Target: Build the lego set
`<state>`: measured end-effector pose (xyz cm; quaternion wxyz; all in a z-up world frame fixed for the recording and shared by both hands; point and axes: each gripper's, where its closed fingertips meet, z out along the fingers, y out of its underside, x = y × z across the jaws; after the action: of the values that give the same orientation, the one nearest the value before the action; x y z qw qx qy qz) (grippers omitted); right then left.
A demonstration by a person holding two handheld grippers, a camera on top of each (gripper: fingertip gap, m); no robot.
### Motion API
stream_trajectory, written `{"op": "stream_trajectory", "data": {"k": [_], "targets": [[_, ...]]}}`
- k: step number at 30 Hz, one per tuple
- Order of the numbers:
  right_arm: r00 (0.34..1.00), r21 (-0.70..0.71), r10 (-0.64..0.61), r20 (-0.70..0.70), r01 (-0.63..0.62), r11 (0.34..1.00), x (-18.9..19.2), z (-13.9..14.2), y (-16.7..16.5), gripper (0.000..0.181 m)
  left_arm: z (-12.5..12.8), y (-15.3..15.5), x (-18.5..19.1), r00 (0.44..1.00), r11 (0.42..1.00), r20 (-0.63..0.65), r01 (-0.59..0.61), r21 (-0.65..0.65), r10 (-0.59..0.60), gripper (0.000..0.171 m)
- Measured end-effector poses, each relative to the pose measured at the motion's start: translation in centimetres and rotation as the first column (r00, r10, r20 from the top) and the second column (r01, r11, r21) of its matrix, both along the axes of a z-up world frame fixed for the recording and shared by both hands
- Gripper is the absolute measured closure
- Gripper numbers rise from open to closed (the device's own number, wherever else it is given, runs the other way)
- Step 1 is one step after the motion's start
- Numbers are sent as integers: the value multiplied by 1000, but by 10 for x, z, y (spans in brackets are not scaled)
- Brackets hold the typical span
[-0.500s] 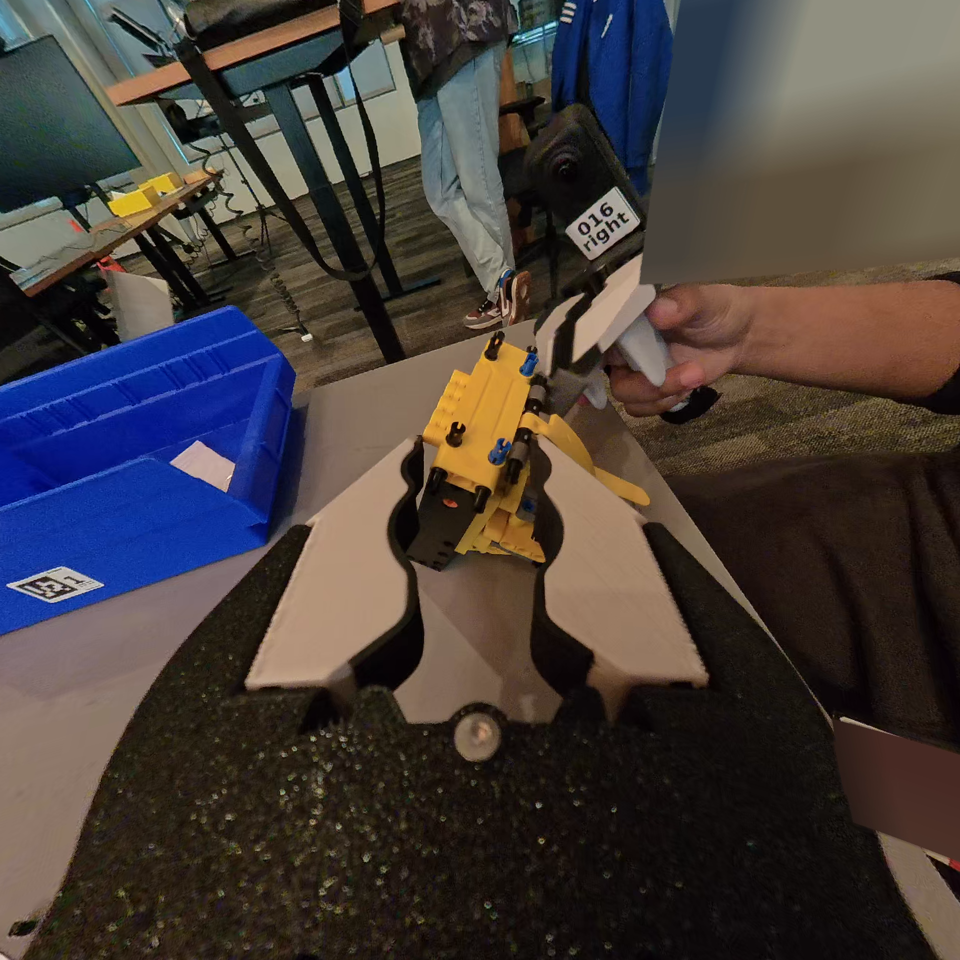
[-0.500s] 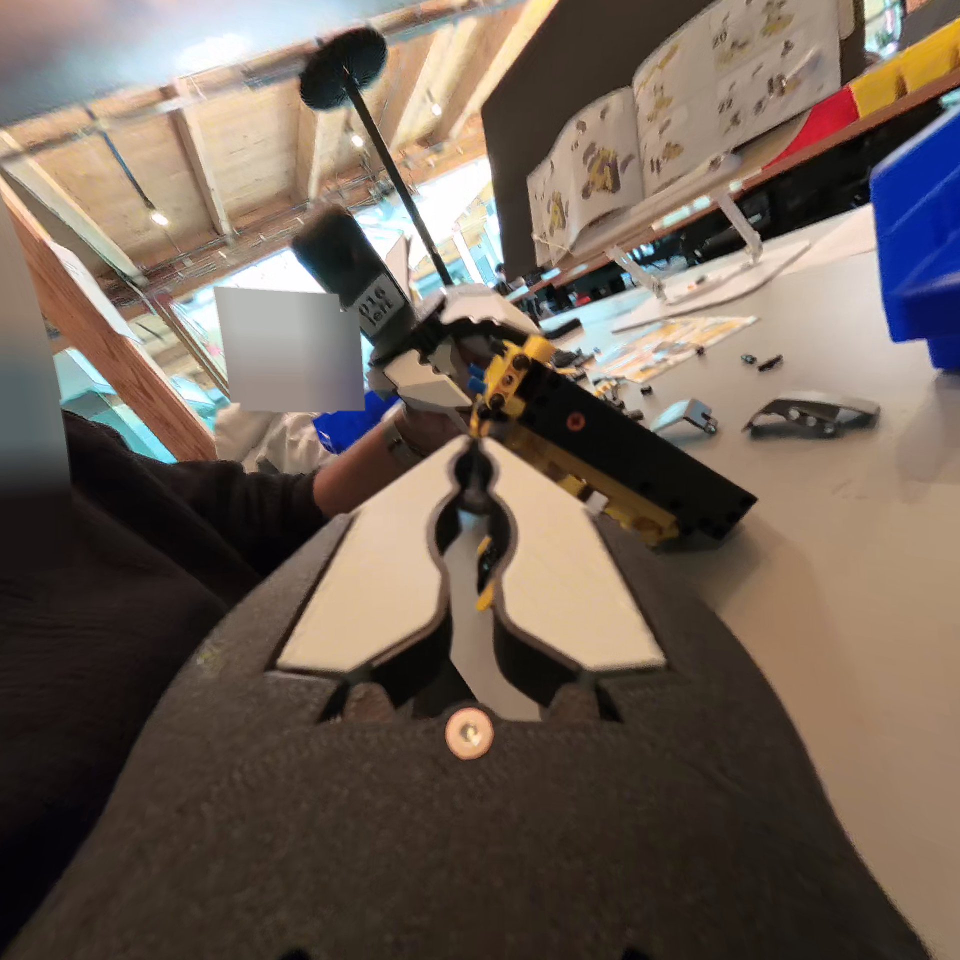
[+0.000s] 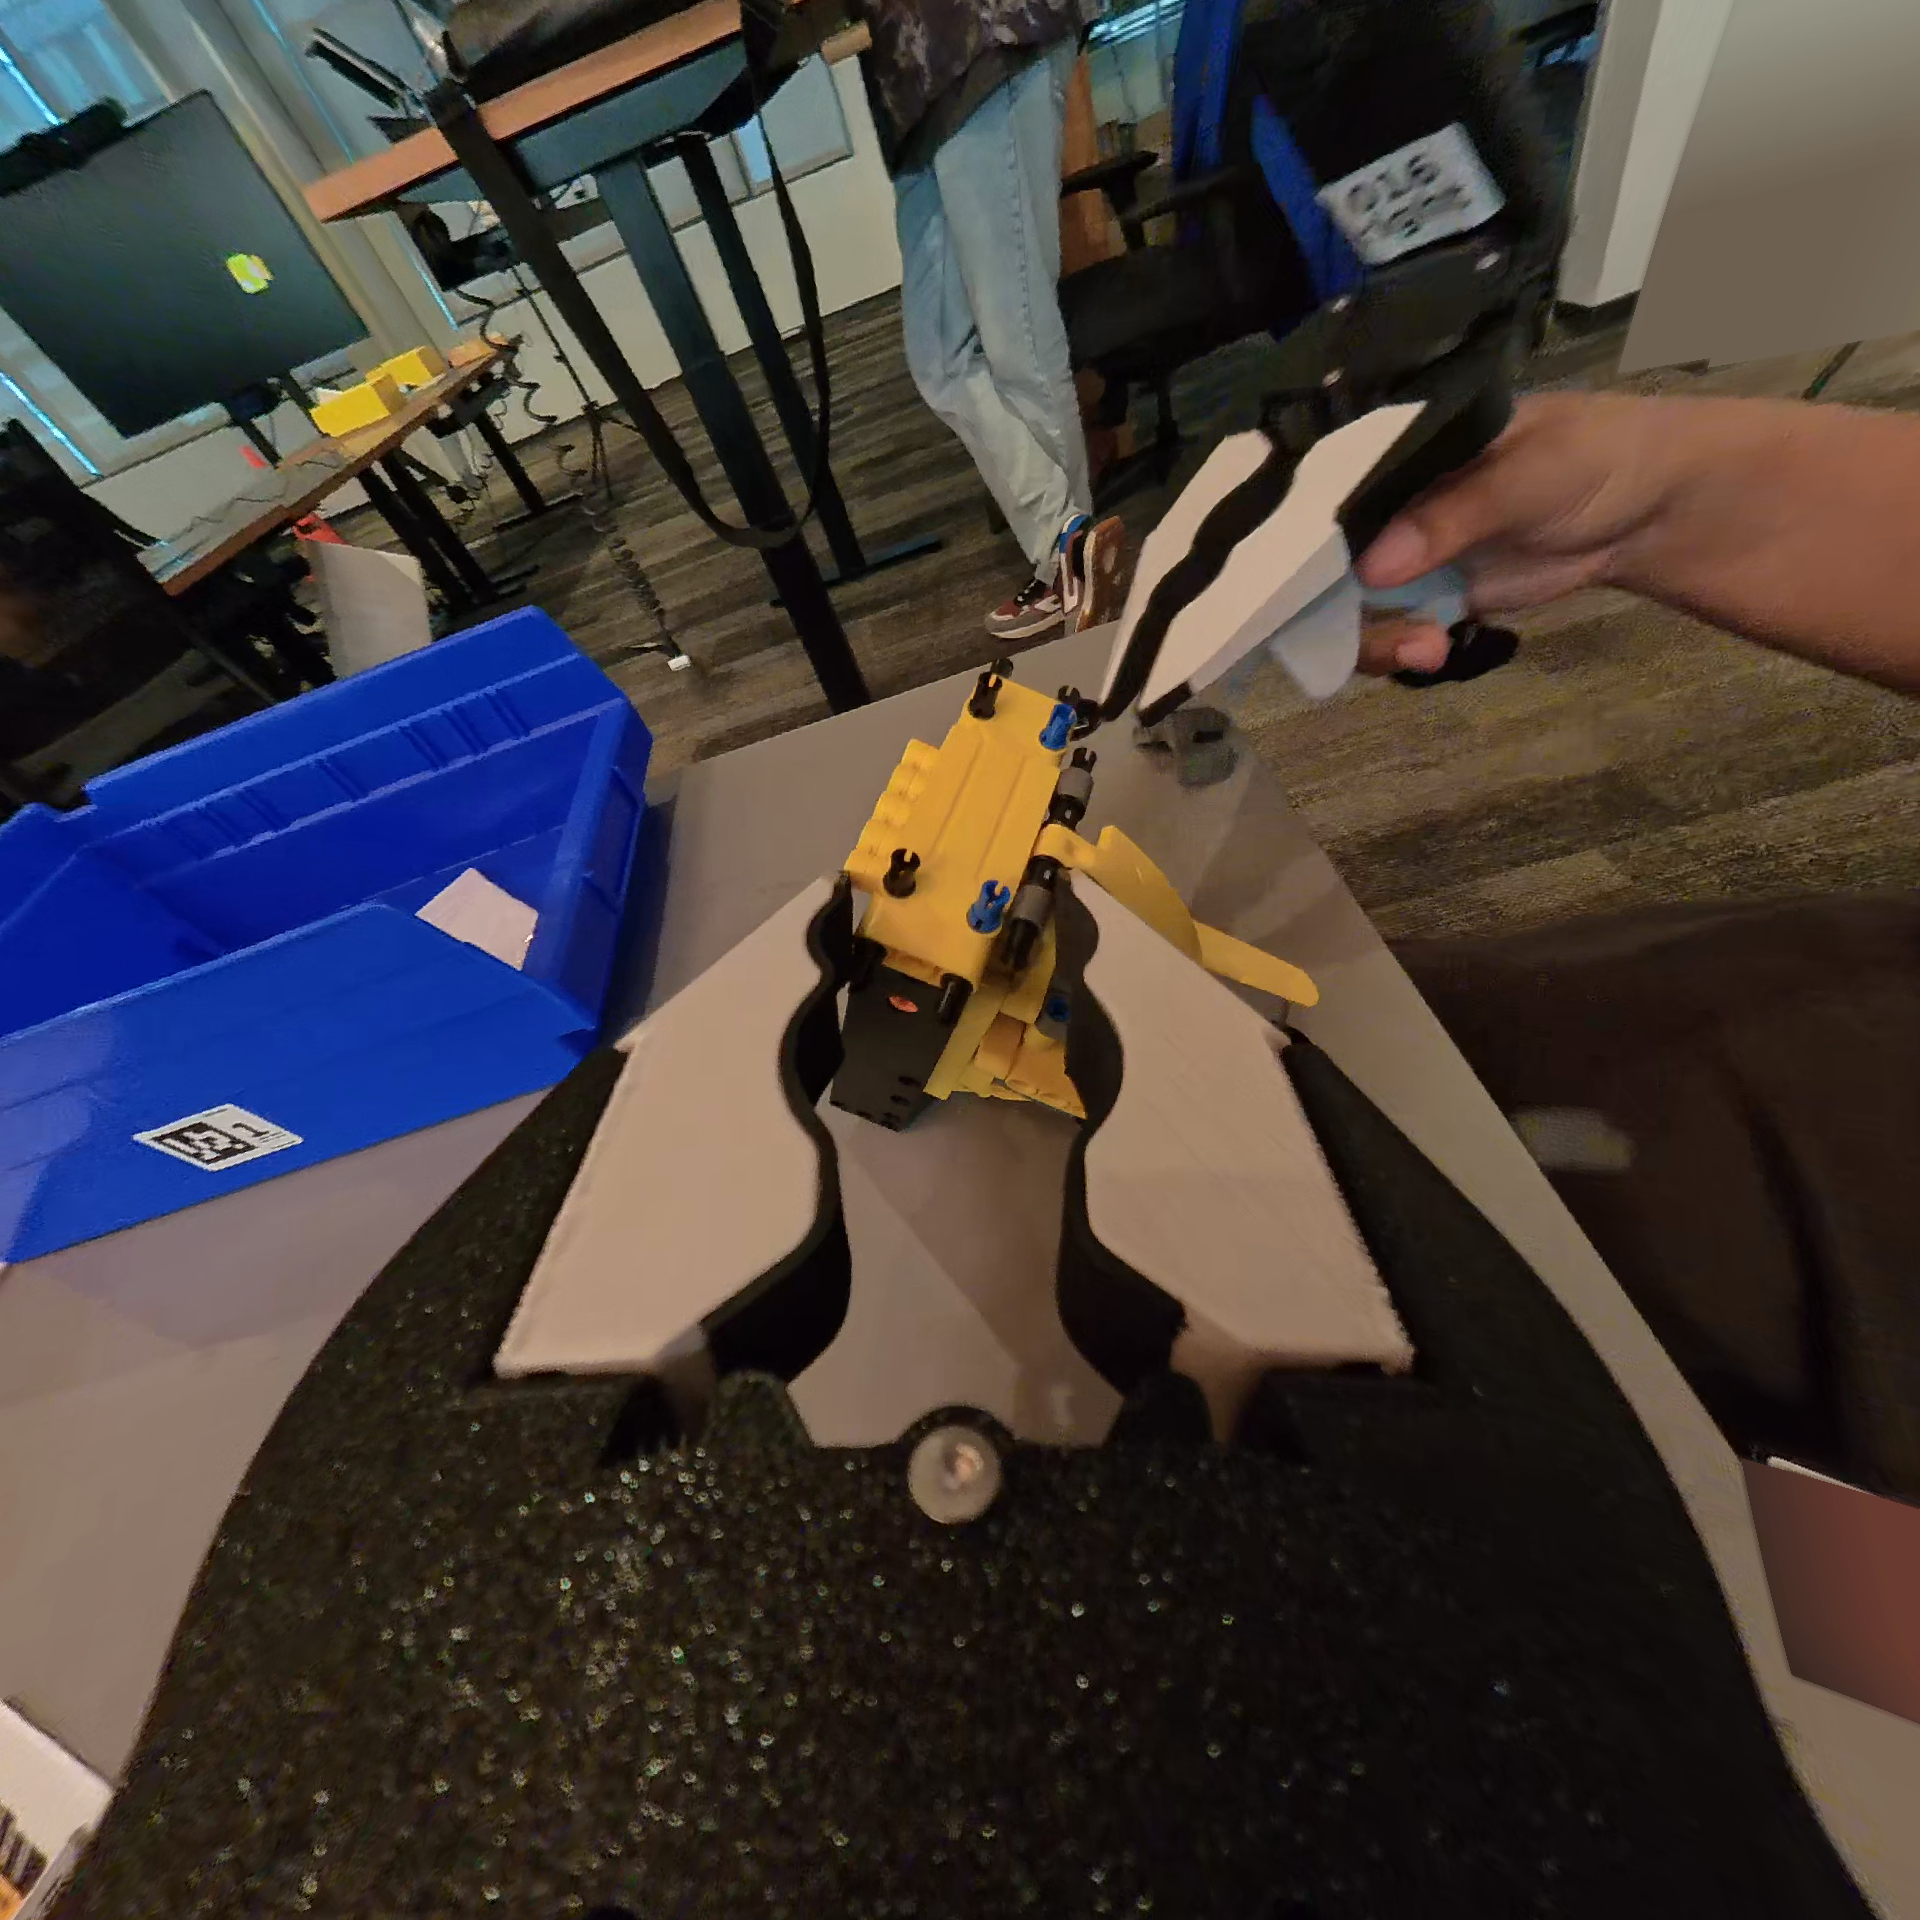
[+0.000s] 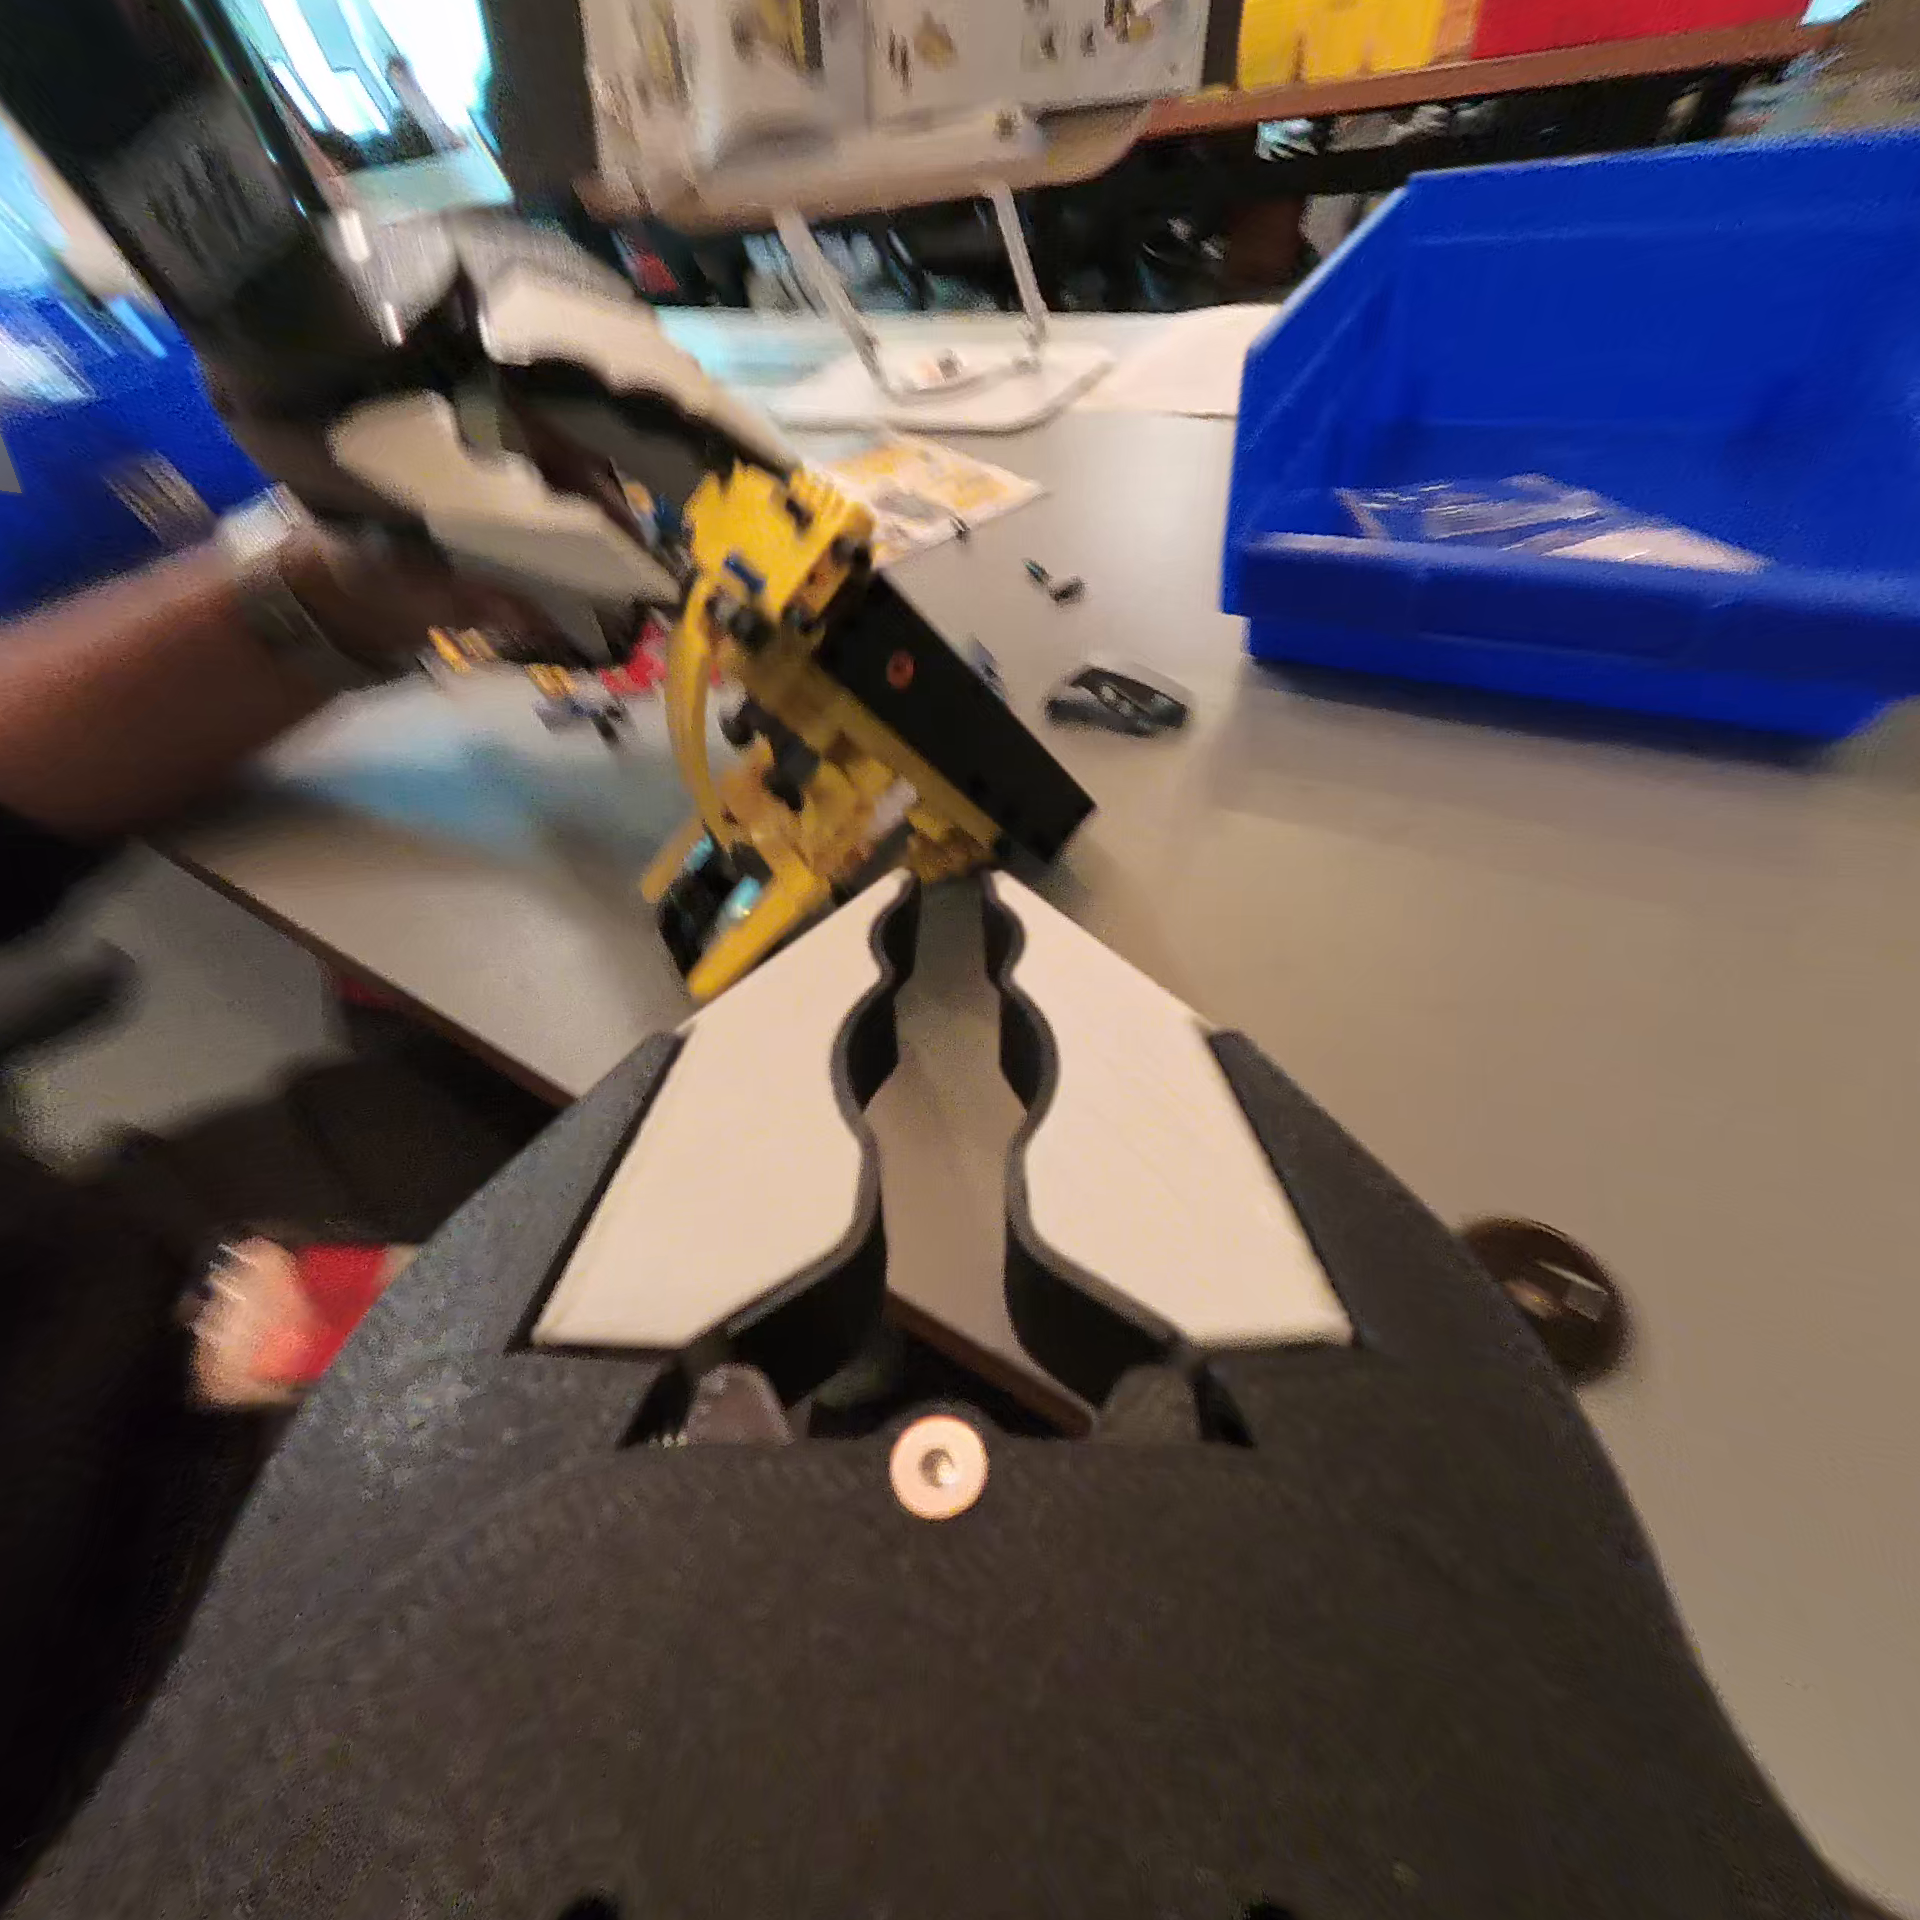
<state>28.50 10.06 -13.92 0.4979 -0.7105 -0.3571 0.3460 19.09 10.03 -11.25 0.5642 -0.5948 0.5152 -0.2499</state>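
Left wrist view: left gripper (image 3: 951,977) fingers clamp yellow-and-black brick model (image 3: 961,914), tilted above grey bench (image 3: 727,831), long axis running away from fingers. Right gripper (image 3: 1127,707) hangs just past model's far end, fingers slightly parted, holding nothing. Blue bin (image 3: 312,914) left of model.

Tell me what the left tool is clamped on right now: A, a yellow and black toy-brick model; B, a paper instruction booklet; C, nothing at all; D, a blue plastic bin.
A: in the left wrist view the left tool has both fingers pressed against the sides of the yellow and black toy-brick model, holding it tilted above the grey table.
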Motion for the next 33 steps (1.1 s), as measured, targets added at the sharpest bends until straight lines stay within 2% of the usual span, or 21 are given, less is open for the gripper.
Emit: {"op": "stream_trajectory", "data": {"k": [4,8,12,20,26,31,33], "targets": [[989,129,-39,146,20,991,11,0,-14,166,0,1,-1,1000,1000,11,1,-7,-1,134],[987,180,15,163,-45,983,5,-4,-33,166,0,1,0,1000,1000,5,-8,1,8,134],[984,154,51,170,-78,985,-7,-9,-38,165,1,5,0,1000,999,5,-30,11,30,134],[993,159,71,91,-85,984,-14,1,-51,166,1,9,0,998,999,41,-44,-1,44,134],[1000,154,26,5,-26,988,6,5,-66,166,3,9,1,998,999,48,-47,-5,47,133],[998,107,-30,-63,37,994,37,-15,-91,165,23,-2,0,986,996,167,37,-85,-23,131],[996,54,-50,-76,54,997,52,-29,-106,165,32,0,-6,982,996,189,15,-88,2,130]]}}
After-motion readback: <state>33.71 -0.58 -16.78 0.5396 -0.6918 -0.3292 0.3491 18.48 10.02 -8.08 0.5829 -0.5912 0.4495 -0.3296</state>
